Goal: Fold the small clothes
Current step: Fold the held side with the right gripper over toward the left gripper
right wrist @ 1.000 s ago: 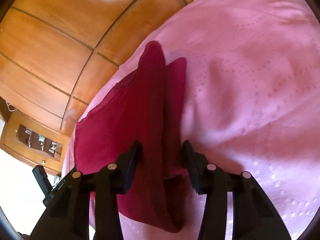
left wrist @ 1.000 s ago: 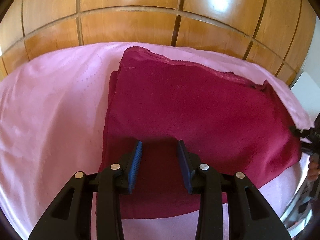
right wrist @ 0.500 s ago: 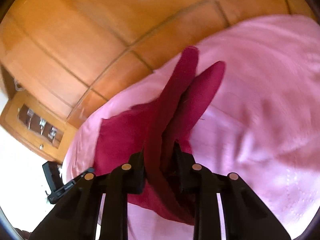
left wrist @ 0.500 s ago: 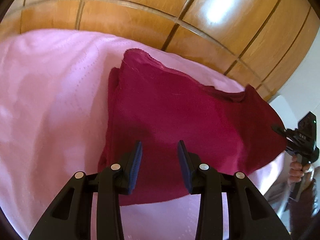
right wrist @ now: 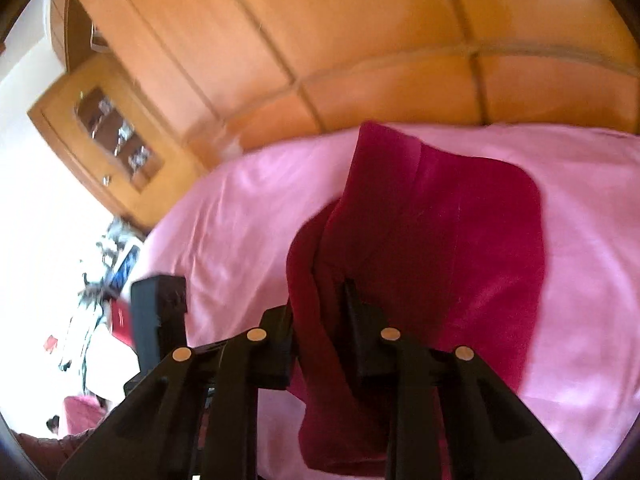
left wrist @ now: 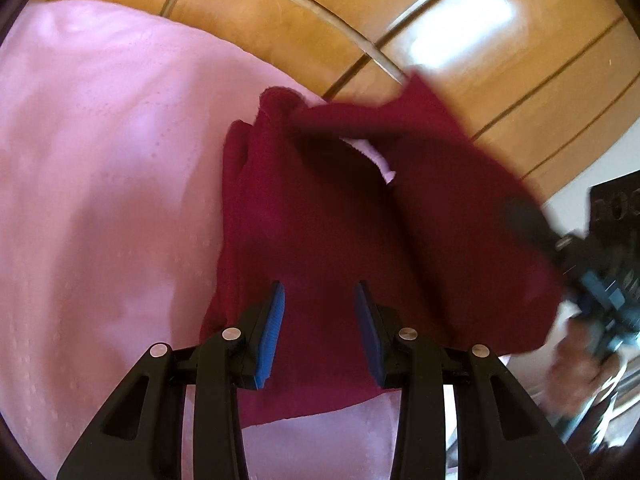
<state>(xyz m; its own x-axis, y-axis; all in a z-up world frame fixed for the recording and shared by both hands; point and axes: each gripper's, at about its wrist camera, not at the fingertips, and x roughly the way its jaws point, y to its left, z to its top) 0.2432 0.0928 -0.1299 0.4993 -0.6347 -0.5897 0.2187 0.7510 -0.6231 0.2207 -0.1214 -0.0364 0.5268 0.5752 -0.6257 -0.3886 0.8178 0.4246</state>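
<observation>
- A dark red knitted garment (left wrist: 320, 208) lies on a pink patterned bedspread (left wrist: 100, 200), near the edge of the bed that runs along a glossy orange-brown wooden panelled wall (left wrist: 460, 20).
- Left wrist view: the left gripper (left wrist: 319, 328), black with blue ribbed pads, hovers over the garment's near edge with its jaws apart and nothing pressed between them.
- The same view shows what the other cannot: one side of the garment is raised off the bedspread into a blurred flap, a sliver of pink showing beneath it, and the right gripper (left wrist: 532, 224) sits at the flap's outer edge with a person's hand (left wrist: 576, 372) on its handle, also blurred.
- Right wrist view: the right gripper (right wrist: 320, 312) is clenched on a bunched fold of the dark red garment (right wrist: 440, 240), the cloth running up between its two black fingers and hanging below them.
- Only this view shows the rest of the garment spread flat on the bedspread (right wrist: 240, 208) beyond the gripped fold, its far corner pointing toward the wall (right wrist: 360, 40).
- Only this view takes in the room's side: a wooden cabinet with a glass door (right wrist: 112, 132) against a bright white wall, a black device (right wrist: 160, 312) at the bed's left edge, and blurred clutter beyond it that cannot be made out.
</observation>
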